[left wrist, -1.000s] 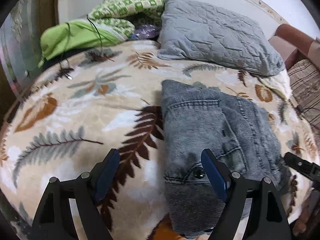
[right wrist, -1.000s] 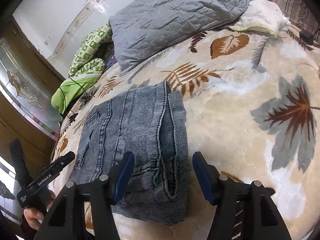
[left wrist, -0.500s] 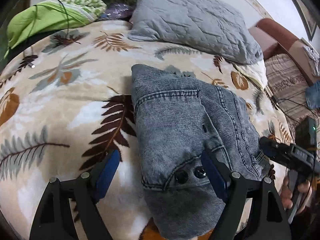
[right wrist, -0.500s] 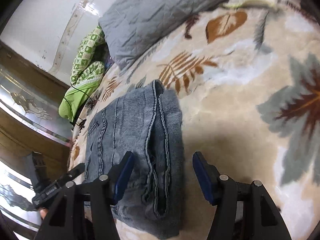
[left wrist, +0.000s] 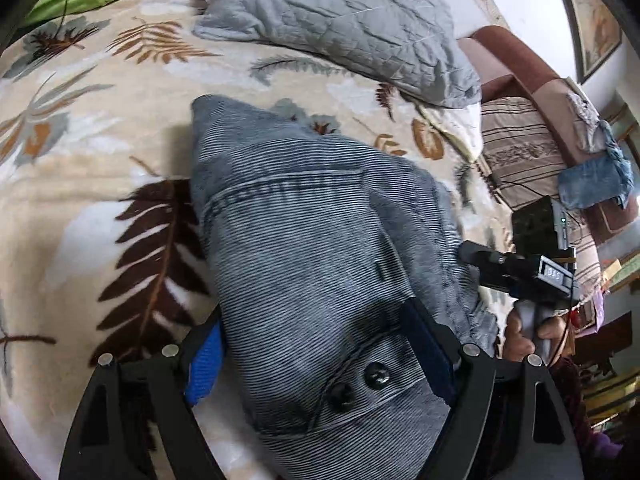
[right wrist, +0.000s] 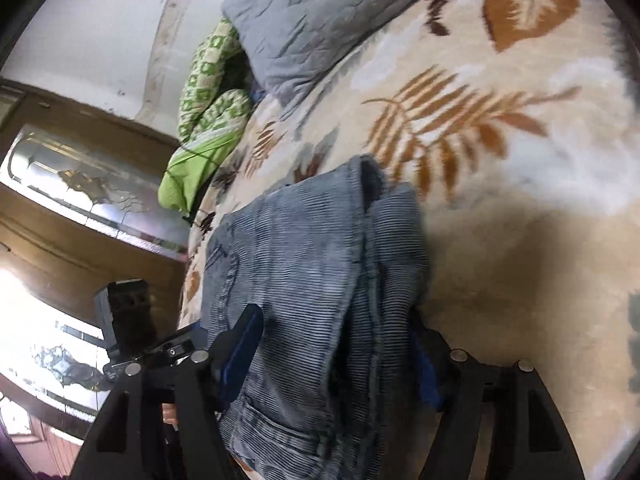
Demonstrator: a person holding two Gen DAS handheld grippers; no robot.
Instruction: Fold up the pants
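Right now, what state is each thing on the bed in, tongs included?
Pants: folded into a compact bundle, lying on the blanket, waistband end nearest the cameras.
Left tongs: open, straddling the waistband end.
Right tongs: open, jaws just been widening, the bundle's other near corner between them.
Grey pillow: lying flat at the head of the bed.
Blanket: spread flat.

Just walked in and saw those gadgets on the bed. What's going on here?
A person is folding pants on a leaf-patterned blanket. The jeans already lie folded into a bundle. The left gripper straddles the buttoned waistband end, and the right gripper, whose jaws have just been opening, straddles the other side. Neither visibly pinches the cloth.
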